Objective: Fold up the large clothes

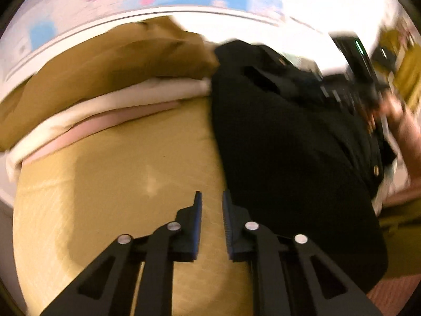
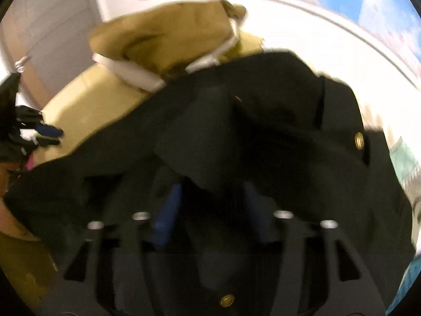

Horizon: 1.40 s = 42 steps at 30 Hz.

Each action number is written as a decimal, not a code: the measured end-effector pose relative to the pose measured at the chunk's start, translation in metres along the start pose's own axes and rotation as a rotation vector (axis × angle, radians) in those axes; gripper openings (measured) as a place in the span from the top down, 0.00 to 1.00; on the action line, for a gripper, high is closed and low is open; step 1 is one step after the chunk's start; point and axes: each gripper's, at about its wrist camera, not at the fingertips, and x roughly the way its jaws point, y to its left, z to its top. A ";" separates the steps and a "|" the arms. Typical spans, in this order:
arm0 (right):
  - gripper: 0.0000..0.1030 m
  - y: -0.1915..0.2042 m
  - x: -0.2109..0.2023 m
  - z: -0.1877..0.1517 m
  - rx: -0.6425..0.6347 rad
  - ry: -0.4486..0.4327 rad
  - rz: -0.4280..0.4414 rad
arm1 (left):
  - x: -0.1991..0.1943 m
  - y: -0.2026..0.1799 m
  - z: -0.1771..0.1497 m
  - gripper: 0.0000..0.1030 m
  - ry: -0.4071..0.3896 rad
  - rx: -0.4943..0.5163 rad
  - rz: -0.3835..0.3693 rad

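Left claw (image 1: 212,202) narrow, empty | right claw (image 2: 210,197) grips black coat (image 2: 263,137) | folded pile (image 1: 105,79) behind

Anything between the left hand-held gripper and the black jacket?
Nothing visible. The left hand-held gripper has its jaws nearly closed with nothing between them, over bare yellow bedding. The black brass-buttoned jacket lies just beside its right finger. The stack of folded tan, white and pink clothes sits farther back, off that line.

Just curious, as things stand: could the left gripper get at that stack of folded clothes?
Probably yes. The left gripper holds nothing, and bare yellow surface lies between it and the folded stack. The black coat lies off to the side.
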 end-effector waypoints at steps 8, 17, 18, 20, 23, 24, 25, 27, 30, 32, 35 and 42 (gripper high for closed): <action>0.30 0.062 -0.055 -0.011 -0.099 -0.170 0.216 | -0.034 -0.018 -0.021 0.35 -0.086 0.072 -0.149; 0.20 0.191 -0.047 -0.032 -0.519 -0.136 0.288 | -0.033 -0.015 -0.024 0.32 -0.115 -0.003 -0.145; 0.20 0.207 -0.038 -0.034 -0.583 -0.130 0.261 | -0.034 -0.015 -0.023 0.32 -0.119 -0.004 -0.144; 0.26 0.230 -0.023 -0.036 -0.664 -0.128 0.209 | -0.036 -0.013 -0.020 0.32 -0.130 -0.012 -0.132; 0.95 0.236 -0.013 -0.017 -0.641 -0.126 0.170 | -0.042 -0.002 -0.015 0.31 -0.146 -0.040 -0.103; 0.94 0.230 -0.016 -0.006 -0.585 -0.131 0.198 | -0.046 0.003 -0.015 0.31 -0.150 -0.050 -0.095; 0.94 0.213 -0.028 0.014 -0.479 -0.180 0.262 | -0.050 0.009 -0.012 0.31 -0.163 -0.066 -0.080; 0.94 0.176 -0.050 0.036 -0.326 -0.255 0.345 | -0.060 0.020 -0.006 0.31 -0.196 -0.086 -0.071; 0.94 0.101 -0.088 0.060 -0.049 -0.403 0.369 | -0.075 0.028 0.009 0.28 -0.267 -0.098 -0.093; 0.94 0.043 -0.109 0.056 0.155 -0.494 0.381 | -0.077 0.024 0.019 0.28 -0.288 -0.074 -0.094; 0.91 -0.047 -0.113 0.023 0.467 -0.548 0.378 | -0.061 0.009 0.039 0.28 -0.283 -0.027 -0.137; 0.68 -0.146 -0.056 -0.106 0.920 -0.340 0.197 | 0.020 -0.047 0.088 0.27 -0.164 0.110 -0.197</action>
